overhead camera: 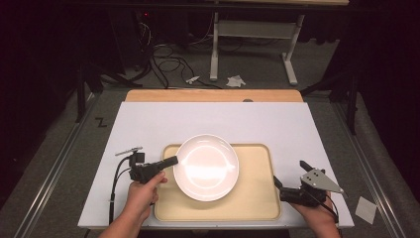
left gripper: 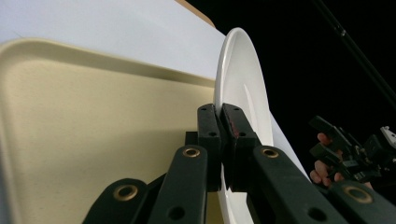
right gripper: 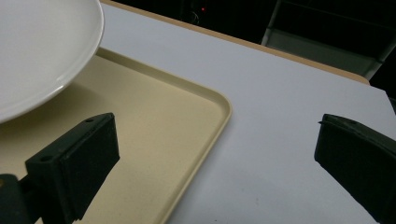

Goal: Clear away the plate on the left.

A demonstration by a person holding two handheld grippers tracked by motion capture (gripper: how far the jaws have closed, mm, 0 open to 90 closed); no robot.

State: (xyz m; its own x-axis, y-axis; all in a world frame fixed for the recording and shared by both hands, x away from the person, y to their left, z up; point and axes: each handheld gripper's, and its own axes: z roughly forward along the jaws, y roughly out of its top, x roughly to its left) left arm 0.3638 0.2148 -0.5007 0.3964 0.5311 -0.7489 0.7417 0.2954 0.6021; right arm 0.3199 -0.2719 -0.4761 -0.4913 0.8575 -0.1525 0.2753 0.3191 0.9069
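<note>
A round white plate [overhead camera: 206, 166] hangs over the beige tray [overhead camera: 257, 198] in the high view. My left gripper [overhead camera: 172, 160] is shut on the plate's left rim, and the plate [left gripper: 243, 88] stands edge-on between its jaws in the left gripper view, lifted off the tray [left gripper: 70, 126]. My right gripper [overhead camera: 289, 173] rests at the tray's right edge, open and empty. In the right gripper view its jaws straddle the tray's corner [right gripper: 205, 107], with the plate [right gripper: 42, 51] at the upper left.
The tray lies on a white mat [overhead camera: 218, 116] over a wooden tabletop [overhead camera: 213, 95]. A white table frame [overhead camera: 252, 44] and cables [overhead camera: 168, 62] stand on the floor beyond. A paper scrap [overhead camera: 365, 209] lies off the table at right.
</note>
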